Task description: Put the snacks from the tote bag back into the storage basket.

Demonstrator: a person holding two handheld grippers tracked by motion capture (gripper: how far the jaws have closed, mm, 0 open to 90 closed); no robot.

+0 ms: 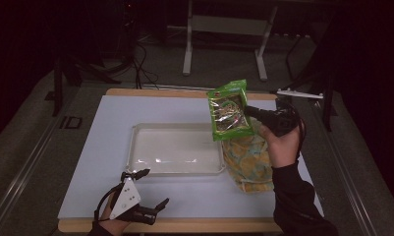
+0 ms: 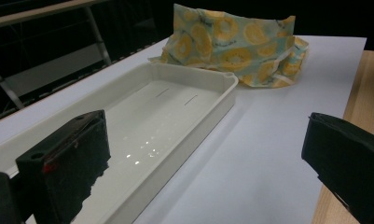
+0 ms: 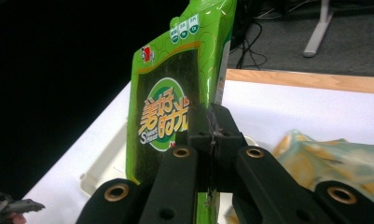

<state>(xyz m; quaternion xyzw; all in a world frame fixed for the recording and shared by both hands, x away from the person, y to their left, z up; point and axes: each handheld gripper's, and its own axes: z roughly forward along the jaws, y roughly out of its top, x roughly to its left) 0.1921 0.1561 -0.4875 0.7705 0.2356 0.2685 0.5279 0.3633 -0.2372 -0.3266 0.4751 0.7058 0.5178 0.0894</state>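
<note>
Pinching a glossy green seaweed packet point(image 1: 228, 110), the right gripper point(image 1: 251, 112) hangs above the crinkled patterned bag point(image 1: 247, 160); the left gripper point(image 1: 153, 189) gapes near the smooth white tray point(image 1: 135, 147).

Clamped between the jaws of your right gripper point(image 3: 212, 135), the green packet point(image 3: 175, 93) carries large orange-and-white Chinese characters reading 美好时光 in a round emblem; the small Latin line beneath them is too blurred to read.

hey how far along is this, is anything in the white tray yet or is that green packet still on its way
Nothing is done yet: the white tray holds nothing. In hand: the right gripper is clamped on the green snack packet, held in the air near the tray's far right corner. The left gripper hangs open near the table's front edge. Left, probably: setting the packet in the tray. The patterned bag lies beside it.
</note>
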